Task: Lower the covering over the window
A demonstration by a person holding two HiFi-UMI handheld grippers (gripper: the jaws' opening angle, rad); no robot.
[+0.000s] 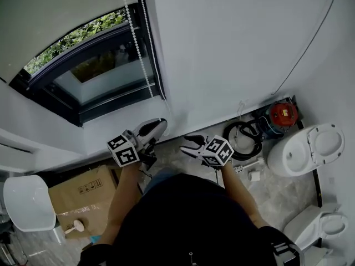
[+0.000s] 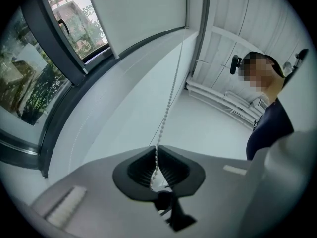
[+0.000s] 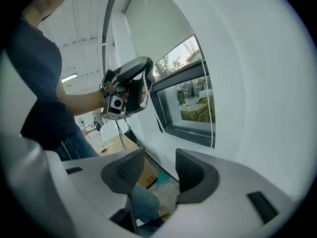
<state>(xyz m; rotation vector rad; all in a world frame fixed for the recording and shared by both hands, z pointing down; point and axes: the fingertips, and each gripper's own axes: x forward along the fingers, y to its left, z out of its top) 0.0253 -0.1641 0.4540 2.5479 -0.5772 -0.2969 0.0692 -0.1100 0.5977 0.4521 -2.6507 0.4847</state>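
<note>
Room with a plain white wall (image 1: 233, 54), seen steeply from above; dark-framed window (image 1: 94, 76) at upper left, greenery beyond the glass. Pale roller blind (image 1: 61, 15) covering only the upper part of the window, lower panes uncovered. White bead chain (image 1: 138, 49) hanging in two strands along the window's right edge, down to the left claw (image 1: 158, 125). Left claw closed on the bead chain, one strand pinched between the ribbed pads and running straight up toward the blind. Right claw (image 1: 189, 143) just beside the left, lower in the head view, jaws wide apart, nothing between them, clear of the chain. On the floor (image 1: 277, 187) along the wall: cardboard box (image 1: 83, 195) at lower left, coiled black hose (image 1: 244, 134), red-topped device (image 1: 283, 114), white toilet (image 1: 302, 148) at right.
</note>
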